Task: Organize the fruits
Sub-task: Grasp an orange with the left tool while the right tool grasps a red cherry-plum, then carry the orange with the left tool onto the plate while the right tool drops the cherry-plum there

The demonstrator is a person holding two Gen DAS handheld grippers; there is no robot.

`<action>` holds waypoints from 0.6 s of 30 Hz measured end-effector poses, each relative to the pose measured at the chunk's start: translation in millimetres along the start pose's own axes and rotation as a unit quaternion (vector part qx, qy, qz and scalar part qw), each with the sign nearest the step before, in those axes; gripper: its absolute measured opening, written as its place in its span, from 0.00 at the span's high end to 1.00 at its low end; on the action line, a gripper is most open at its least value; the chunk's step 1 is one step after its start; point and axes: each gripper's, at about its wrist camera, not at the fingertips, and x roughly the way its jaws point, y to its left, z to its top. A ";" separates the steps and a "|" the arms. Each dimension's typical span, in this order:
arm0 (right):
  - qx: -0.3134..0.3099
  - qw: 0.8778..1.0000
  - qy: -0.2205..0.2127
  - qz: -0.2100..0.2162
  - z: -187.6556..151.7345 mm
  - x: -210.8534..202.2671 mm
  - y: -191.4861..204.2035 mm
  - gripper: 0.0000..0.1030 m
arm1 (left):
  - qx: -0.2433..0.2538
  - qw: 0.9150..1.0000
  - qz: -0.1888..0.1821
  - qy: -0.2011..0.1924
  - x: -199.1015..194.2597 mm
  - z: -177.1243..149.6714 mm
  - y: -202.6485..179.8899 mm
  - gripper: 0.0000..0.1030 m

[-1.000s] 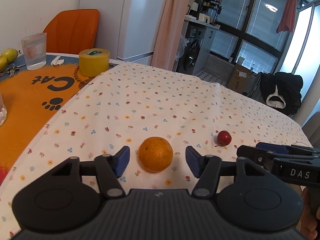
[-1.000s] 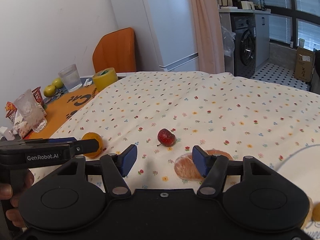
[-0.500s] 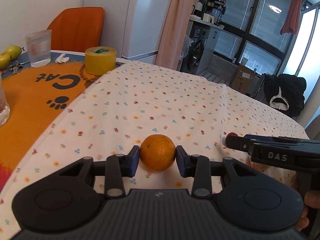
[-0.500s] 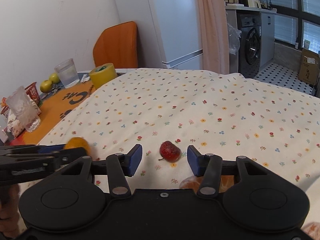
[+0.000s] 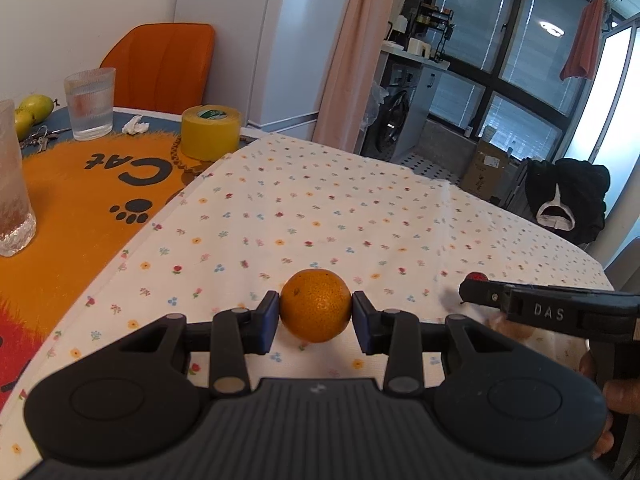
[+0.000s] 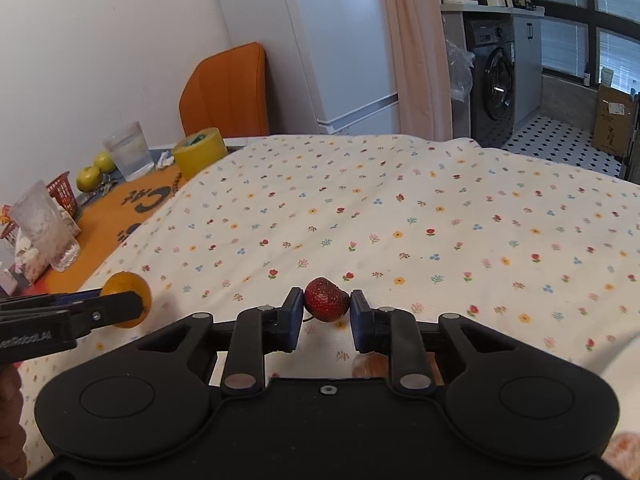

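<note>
Fruits in both grips: the left gripper (image 5: 316, 317) has its blue pads pressed to an orange (image 5: 315, 304) just over the flowered tablecloth (image 5: 320, 208), while the right gripper (image 6: 325, 315) pinches a strawberry (image 6: 326, 299) alongside, apparently so both can be moved together.

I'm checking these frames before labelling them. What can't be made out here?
- Pale orange item, right wrist view: mostly hidden under the right gripper; identity unclear.
- Strawberry, left wrist view: only its top shows above the right gripper's finger.
- Where the fruits should go: no container in either view.
</note>
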 end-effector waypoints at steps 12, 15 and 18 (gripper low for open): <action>0.008 0.999 -0.038 -0.011 -8.8 -49.5 -7.7 0.78 | 0.022 0.999 -0.030 -0.015 -18.8 -5.1 -35.1 0.64; 0.012 0.999 -0.046 -0.016 -11.1 -61.7 -13.0 0.77 | 0.026 0.999 -0.037 -0.019 -22.1 -5.8 -44.1 0.64; 0.018 0.998 -0.055 -0.020 -14.5 -73.6 -19.1 0.77 | 0.032 0.998 -0.044 -0.023 -26.2 -6.1 -53.5 0.64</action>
